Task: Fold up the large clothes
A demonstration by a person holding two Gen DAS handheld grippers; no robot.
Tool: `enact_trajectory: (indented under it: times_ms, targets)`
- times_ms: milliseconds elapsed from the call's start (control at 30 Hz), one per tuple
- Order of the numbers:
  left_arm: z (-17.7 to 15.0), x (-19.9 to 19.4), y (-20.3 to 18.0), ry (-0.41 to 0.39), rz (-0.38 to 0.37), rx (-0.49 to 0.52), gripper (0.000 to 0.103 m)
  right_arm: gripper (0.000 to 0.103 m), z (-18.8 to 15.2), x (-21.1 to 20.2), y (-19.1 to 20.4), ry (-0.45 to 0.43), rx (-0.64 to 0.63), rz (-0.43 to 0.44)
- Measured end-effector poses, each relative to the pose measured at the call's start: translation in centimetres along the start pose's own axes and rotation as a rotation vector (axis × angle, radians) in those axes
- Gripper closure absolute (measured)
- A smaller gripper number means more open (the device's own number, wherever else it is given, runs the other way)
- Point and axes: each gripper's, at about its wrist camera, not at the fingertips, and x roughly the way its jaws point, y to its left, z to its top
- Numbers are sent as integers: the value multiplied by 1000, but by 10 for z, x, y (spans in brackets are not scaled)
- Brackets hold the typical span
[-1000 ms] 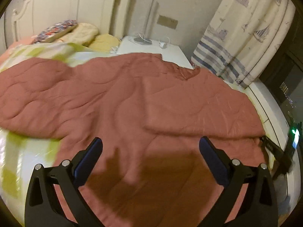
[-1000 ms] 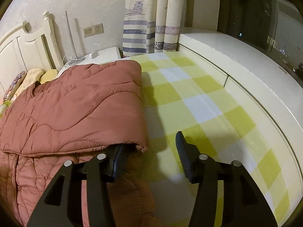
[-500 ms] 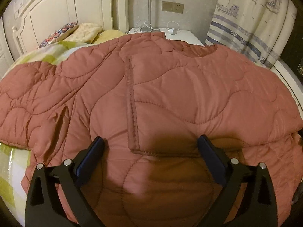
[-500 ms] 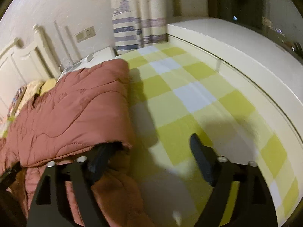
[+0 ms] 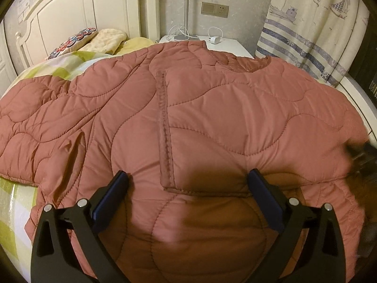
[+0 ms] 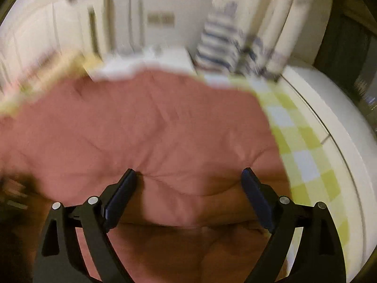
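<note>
One side of the pink puffy jacket [image 5: 212,122] was already folded over on the checked bed sheet [image 6: 304,146]. I think the next fold was about to start, and that called for a new hold on an edge. The left gripper [image 5: 188,189] had its jaws wide apart, holding nothing, with the folded flap's corner right between them. The right gripper [image 6: 189,184] had just been opening its jaws. They stood wide, with jacket between and under them, not pinched.

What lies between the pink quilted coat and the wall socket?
In the left wrist view, a white nightstand with a charger and cables lies between the pink quilted coat and the wall socket.
</note>
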Motion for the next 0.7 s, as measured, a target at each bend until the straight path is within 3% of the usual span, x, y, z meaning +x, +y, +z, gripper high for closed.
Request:
enact_trajectory:
  times_ms: [33, 133, 200, 233, 300, 400, 500, 600, 700]
  targets:
    - [-1, -1, 3, -2, -18, -9, 2, 11, 0, 8, -2, 23, 18, 18]
    - [-2, -17, 24, -66, -132, -91, 8, 11, -1, 5, -20, 5, 116, 52]
    - [-9, -45, 60, -177, -199, -241, 11, 11, -2, 3, -25, -14, 136, 90]
    - [-15, -65, 91, -251, -228, -361, 10, 11, -2, 1, -25, -22, 137, 94]
    - [-28, -90, 145, -337, -238, -548, 9, 11, -2, 0, -21, -34, 125, 87]
    - [-58, -126, 230, -457, -105, -800, 9, 11, 3, -3, -13, -47, 100, 73]
    - [-91, -149, 298, -508, 59, -1012, 9, 11, 0, -13, -14, -75, 111, 68]
    - [-103, -142, 354, -429, 159, -1142, 9, 11, -3, -22, -23, -124, 161, 89]
    - [-89, -121, 386, -369, 191, -1135, 9, 11, -6, -28, -38, -162, 238, 136]
